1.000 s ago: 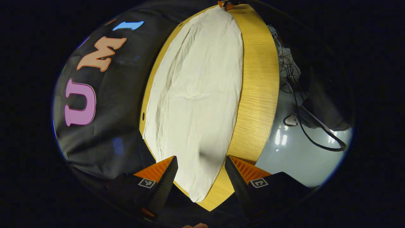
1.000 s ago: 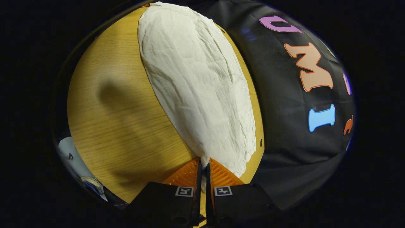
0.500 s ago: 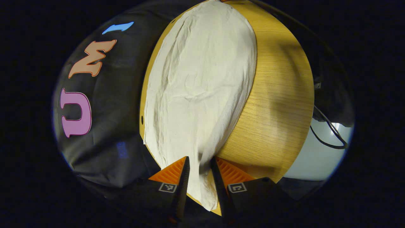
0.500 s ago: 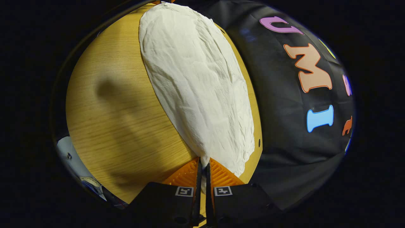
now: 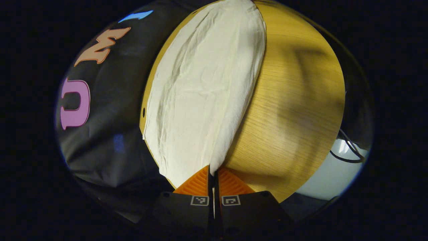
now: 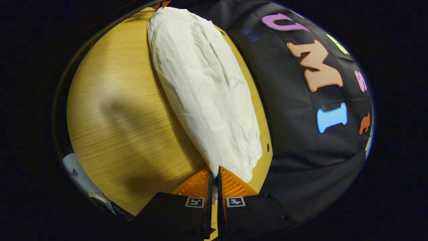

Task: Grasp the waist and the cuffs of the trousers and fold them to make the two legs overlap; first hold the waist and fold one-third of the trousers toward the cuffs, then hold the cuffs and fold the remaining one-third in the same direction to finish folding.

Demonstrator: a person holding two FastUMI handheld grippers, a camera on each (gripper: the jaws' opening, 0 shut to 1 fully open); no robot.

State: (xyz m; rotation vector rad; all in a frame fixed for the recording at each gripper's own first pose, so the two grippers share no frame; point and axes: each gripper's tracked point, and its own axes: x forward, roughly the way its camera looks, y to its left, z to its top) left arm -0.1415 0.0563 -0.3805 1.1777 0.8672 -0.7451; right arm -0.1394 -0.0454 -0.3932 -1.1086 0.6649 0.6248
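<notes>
Cream-white trousers [image 5: 204, 90] lie lengthwise along the far side of a wooden table [image 5: 294, 110], stretched between my two grippers. In the left gripper view my left gripper [image 5: 212, 170] is shut on the near end of the trousers, and the cloth rises from the wood into its fingers. In the right gripper view the trousers [image 6: 207, 90] run away from my right gripper [image 6: 214, 172], which is shut on their other end. That edge is lifted a little, with a shadow beneath it. The left gripper [image 6: 159, 4] shows at the trousers' far tip.
The table [image 6: 113, 117] has bare wood beside the trousers on the side away from the black cloth wall [image 5: 110, 117]. Pale floor [image 5: 337, 167] with dark cables [image 5: 347, 152] lies past the table's edge.
My left gripper went from open around the trousers' end to shut on it. The trousers' near edge has lifted and narrowed in both views. The right gripper stayed shut on its end.
</notes>
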